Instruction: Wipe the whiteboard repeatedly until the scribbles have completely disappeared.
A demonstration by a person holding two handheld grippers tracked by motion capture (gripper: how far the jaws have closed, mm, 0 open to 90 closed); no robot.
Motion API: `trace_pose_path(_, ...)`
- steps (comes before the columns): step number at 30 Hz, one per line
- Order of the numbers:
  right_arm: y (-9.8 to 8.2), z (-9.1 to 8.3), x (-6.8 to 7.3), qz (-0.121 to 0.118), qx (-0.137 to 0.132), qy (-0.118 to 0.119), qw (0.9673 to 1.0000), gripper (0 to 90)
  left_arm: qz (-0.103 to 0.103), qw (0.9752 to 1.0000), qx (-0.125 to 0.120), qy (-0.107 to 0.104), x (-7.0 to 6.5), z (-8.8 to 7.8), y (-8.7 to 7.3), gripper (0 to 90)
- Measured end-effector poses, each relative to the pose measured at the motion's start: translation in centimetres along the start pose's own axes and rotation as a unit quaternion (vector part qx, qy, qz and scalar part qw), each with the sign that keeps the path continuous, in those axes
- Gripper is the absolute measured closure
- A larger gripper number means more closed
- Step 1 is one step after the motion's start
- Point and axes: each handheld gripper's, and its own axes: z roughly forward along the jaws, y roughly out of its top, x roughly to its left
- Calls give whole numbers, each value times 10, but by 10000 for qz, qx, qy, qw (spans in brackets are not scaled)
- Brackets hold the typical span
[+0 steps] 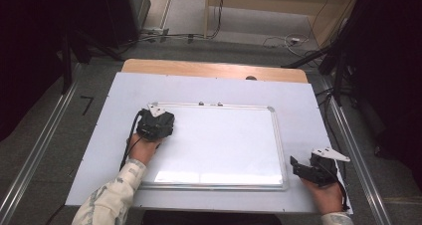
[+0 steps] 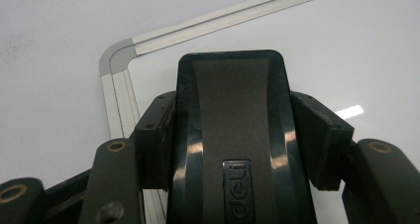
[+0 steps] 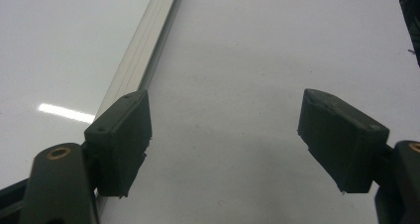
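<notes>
Left tool: held in the person's left hand over the far left corner of the whiteboard, on the left half of the bench; its jaws are pressed onto the two sides of a black eraser.
Eraser: a dark block with a glossy rim and a matt band down its top, a small maker's plate near the tool end; in the left gripper view its front end lies just inside the whiteboard's rounded corner.
Whiteboard: white, with a thin silver frame, lying flat in the middle of the bench, long sides running left to right; a glare strip sits along its near edge.
Bench: covered with a white sheet, a strip of wood showing at the far edge.
Right tool: in the right hand near the near right corner of the bench, just beside the whiteboard's right frame; jaws spread wide with nothing between them, one pad next to the frame, the other pad over the white sheet.
</notes>
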Motion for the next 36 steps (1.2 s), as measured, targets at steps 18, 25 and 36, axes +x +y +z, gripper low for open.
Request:
trace_pose_path(18,0,1,2,-17,27,-26,10000,197,438,9980,-32,-457,-30,-30,-27,410)
trace_pose_path(25,0,2,2,-14,46,-32,10000,197,575,9962,-62,-652,-43,-42,-38,410)
trace_pose_path(36,0,2,2,-10,42,-31,10000,197,767,9933,-27,-861,-51,-53,-47,411)
